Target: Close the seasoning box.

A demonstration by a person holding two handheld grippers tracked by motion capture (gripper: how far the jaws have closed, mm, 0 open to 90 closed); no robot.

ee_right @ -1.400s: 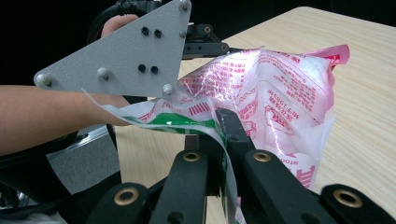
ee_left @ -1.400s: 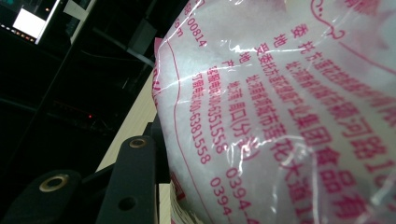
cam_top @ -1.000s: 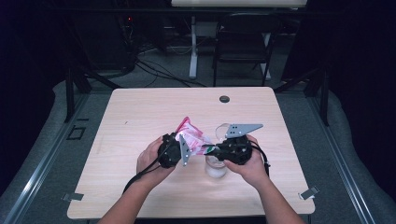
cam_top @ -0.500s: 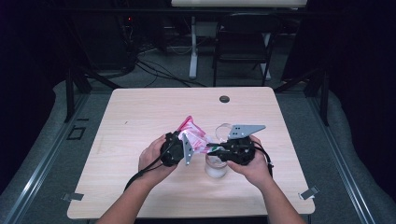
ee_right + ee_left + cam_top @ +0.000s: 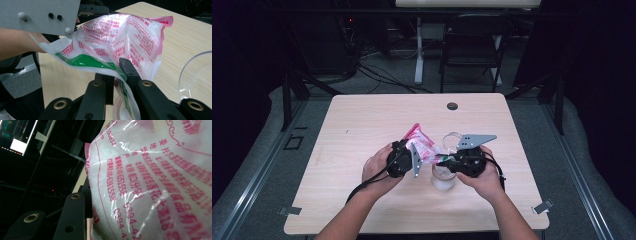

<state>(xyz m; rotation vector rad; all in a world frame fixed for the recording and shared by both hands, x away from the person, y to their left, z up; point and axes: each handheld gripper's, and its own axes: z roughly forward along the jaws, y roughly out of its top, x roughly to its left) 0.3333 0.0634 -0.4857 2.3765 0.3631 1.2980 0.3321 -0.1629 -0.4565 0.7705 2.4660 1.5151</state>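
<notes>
Holding the pink-printed bag [image 5: 422, 145] over the middle of the table [image 5: 362, 125], you had both tools committed to it. Your left gripper [image 5: 409, 159] was clamped on the body of the bag, whose white granular contents pressed close against its jaw in the left gripper view. Your right gripper [image 5: 115, 72] had just been closing its jaws, and they pinched the green-striped edge [image 5: 85, 60] of the bag — the film ran between the two black jaws. The clear cup [image 5: 443, 177] stood directly below, just near of the bag, with a second clear container [image 5: 451, 139] just beyond.

The step appeared to be opening or tipping the bag over the cup. To do it well, you needed to:
- keep the left grip steady on the body;
- pull the pinched edge gently — thin film could tear suddenly;
- hold the mouth above the cup rim.
</notes>
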